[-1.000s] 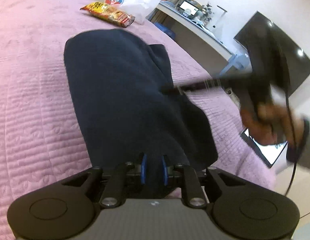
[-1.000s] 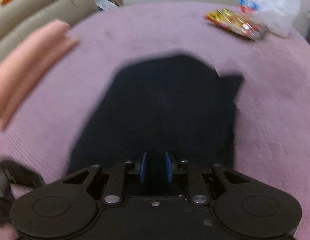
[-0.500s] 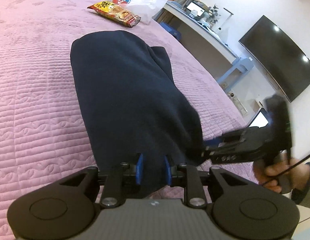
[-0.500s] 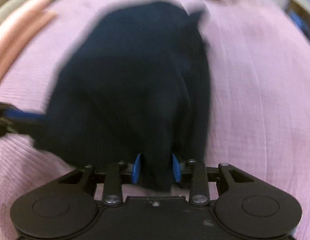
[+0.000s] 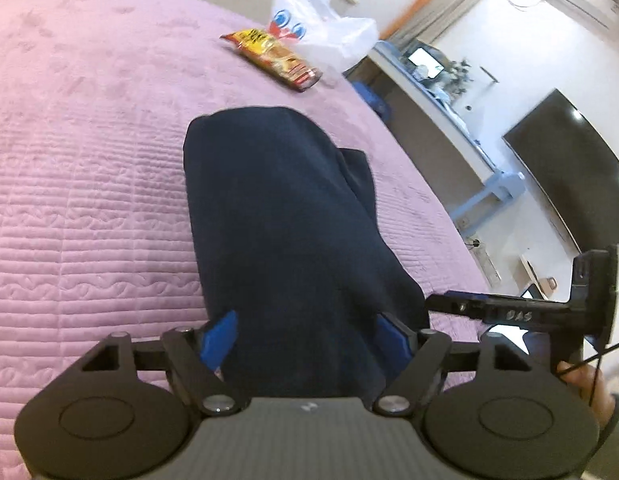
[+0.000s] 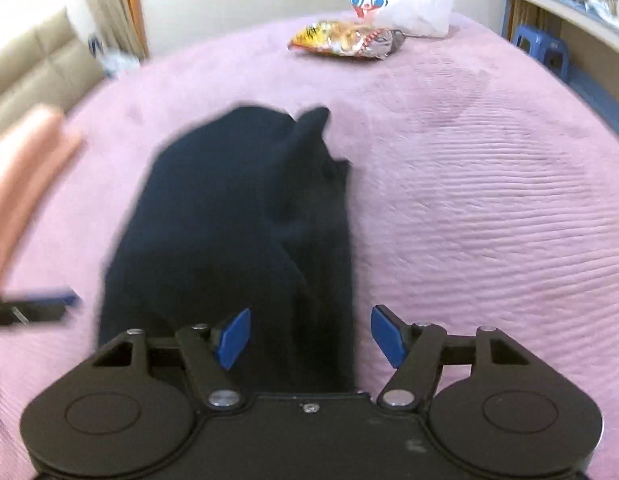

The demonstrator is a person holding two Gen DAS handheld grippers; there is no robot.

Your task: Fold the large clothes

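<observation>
Both the left gripper (image 5: 305,340) and right gripper (image 6: 309,338) are opening, pads clear of the folded, thick navy-blue garment (image 5: 277,220) between them, a long bundle on the pink quilted bedspread (image 5: 89,184).

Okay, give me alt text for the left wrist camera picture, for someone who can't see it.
A folded dark navy garment lies on a pink quilted bedspread, its near end between the opening blue pads of the left tool. The right tool reaches in from the right; a snack packet and white plastic bag lie beyond.
</observation>
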